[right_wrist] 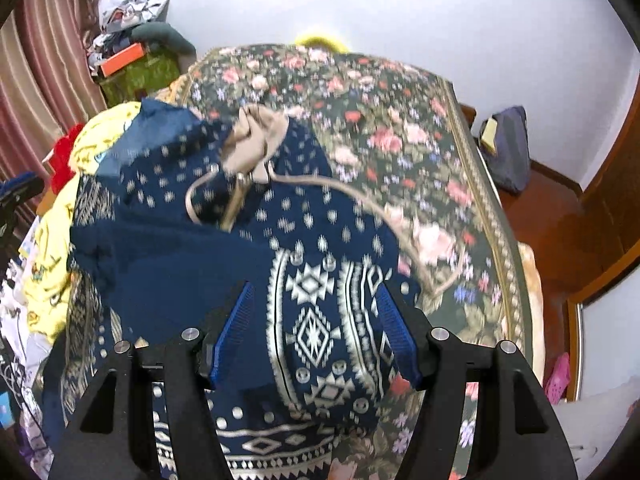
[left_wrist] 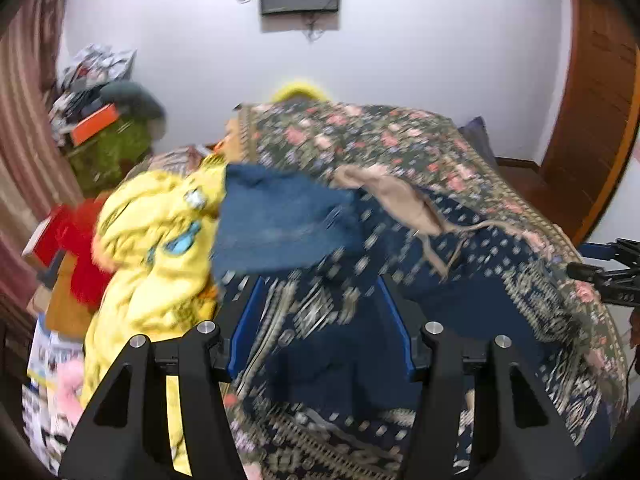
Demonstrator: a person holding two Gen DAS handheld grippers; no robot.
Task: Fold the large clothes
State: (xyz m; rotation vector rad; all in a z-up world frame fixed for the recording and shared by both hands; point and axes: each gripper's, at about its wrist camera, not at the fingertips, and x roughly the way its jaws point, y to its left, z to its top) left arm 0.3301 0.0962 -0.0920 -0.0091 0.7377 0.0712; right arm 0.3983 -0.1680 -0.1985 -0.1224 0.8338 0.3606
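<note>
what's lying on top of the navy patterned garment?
A crumpled beige garment with thin straps sits on the navy patterned garment, near its far end. Floral bedspread shows beyond; what lies under the navy cloth is covered.

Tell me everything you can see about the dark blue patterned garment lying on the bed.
The dark blue garment is soft, limp cloth printed with cream diamonds, small dots and curved bands. It lies crumpled, not flat, on the floral bedspread. A beige bag with a cord rests on its far part, and a plain blue cloth lies at its left edge, next to yellow clothes. It shows between both grippers' open fingers; the pads do not seem to press it.
</note>
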